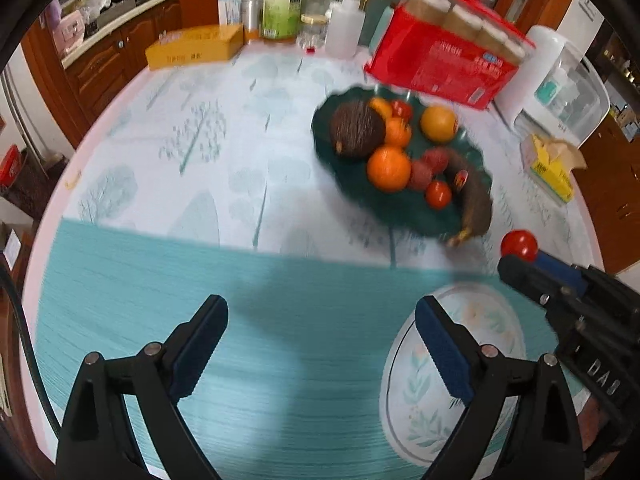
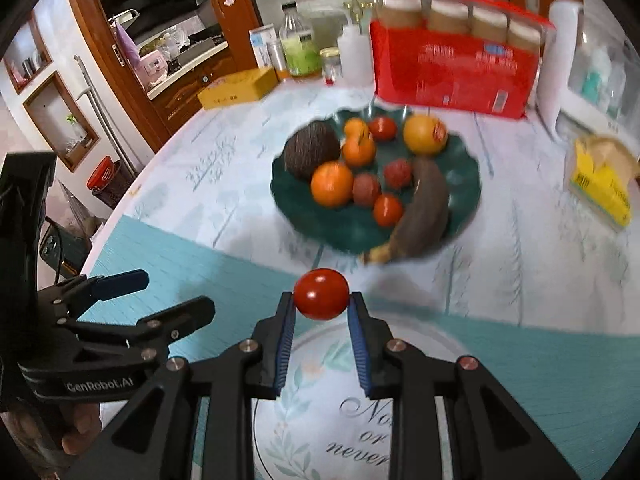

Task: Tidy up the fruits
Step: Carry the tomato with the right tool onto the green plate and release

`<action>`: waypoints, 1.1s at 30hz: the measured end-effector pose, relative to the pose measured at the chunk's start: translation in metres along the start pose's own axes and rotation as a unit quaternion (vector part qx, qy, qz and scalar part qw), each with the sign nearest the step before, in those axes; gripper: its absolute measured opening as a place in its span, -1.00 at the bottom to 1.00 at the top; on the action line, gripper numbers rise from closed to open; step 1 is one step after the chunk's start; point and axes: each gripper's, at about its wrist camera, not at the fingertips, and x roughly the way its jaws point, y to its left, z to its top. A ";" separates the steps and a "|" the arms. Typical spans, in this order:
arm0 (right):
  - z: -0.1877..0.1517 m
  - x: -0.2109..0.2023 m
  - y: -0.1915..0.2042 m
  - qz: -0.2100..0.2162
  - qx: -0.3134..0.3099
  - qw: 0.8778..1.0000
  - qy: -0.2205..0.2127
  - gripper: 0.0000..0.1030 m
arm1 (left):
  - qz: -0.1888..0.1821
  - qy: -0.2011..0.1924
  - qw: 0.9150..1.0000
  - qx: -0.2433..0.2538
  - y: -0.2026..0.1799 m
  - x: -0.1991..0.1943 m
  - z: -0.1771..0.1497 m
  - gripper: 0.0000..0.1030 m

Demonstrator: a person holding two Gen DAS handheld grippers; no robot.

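A: Looking across the round table (image 1: 168, 128) first; patterned cloth over it, a teal mat (image 1: 248, 320) on the near part; a red box (image 1: 444, 60) and a yellow box (image 1: 192, 46) stand at the far side among bottles.

B: And the fruit?

A: Mostly in the dark green plate (image 2: 344, 224) mid-table; a brown coconut (image 2: 310, 152), oranges, small red fruits and a browned banana (image 2: 424, 216) lie in it; a white floral plate (image 2: 320, 420) sits on the mat, nearer than the green one.

B: The claws?

A: The left gripper (image 1: 320, 320) is spread wide over the mat, nothing between its pads; the right gripper (image 2: 322, 300) is clenched on a small red tomato (image 2: 321, 294), held at its fingertips above the floral plate's far edge.
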 end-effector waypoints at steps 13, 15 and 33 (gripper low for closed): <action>0.147 -0.075 -0.028 -0.058 -0.010 0.995 -0.078 -0.48 | 0.039 -0.098 0.994 0.037 -0.021 -0.066 0.133 0.95; 0.166 -0.073 -0.033 -0.059 -0.004 0.995 -0.080 -0.48 | 0.038 -0.099 0.993 0.044 -0.023 -0.065 0.147 0.95; 0.136 0.093 -0.050 -0.061 0.001 0.997 0.054 -0.47 | 0.025 -0.045 0.998 0.023 -0.012 0.039 0.144 0.99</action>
